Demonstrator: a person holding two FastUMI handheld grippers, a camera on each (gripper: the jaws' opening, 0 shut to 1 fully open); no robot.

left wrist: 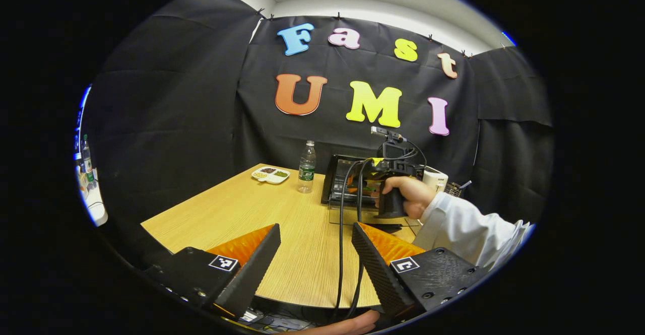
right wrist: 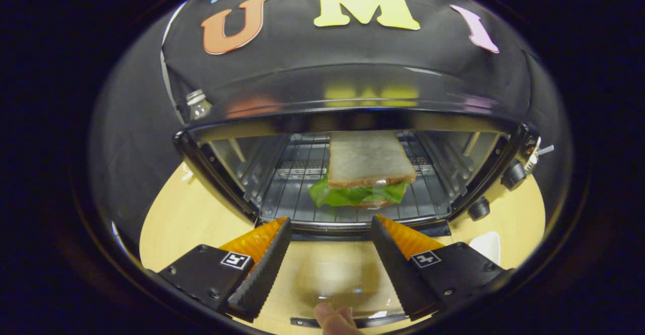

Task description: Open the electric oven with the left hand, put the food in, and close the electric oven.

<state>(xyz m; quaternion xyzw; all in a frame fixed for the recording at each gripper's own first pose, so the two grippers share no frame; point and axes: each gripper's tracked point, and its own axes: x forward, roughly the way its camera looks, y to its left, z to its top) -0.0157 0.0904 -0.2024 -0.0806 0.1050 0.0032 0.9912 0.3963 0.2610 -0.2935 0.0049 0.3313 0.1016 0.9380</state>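
A sandwich (right wrist: 367, 174) of bread and lettuce lies on the wire rack inside the electric oven (right wrist: 352, 108), whose glass door (right wrist: 332, 279) hangs down flat in front. My right gripper (right wrist: 330, 226) is open just outside the oven mouth, nothing between its fingers. In the left gripper view the oven (left wrist: 338, 179) stands at the far side of the wooden table (left wrist: 262, 224), with the right gripper (left wrist: 373, 181) and the hand holding it in front of it. My left gripper (left wrist: 315, 231) is open above the table's near part, well back from the oven.
A water bottle (left wrist: 306, 168) and a white divided dish (left wrist: 270, 174) of snacks stand left of the oven. A white cup (left wrist: 436, 179) sits to its right. Cables (left wrist: 342, 254) hang across the table's front. Oven knobs (right wrist: 513, 175) are at the right side.
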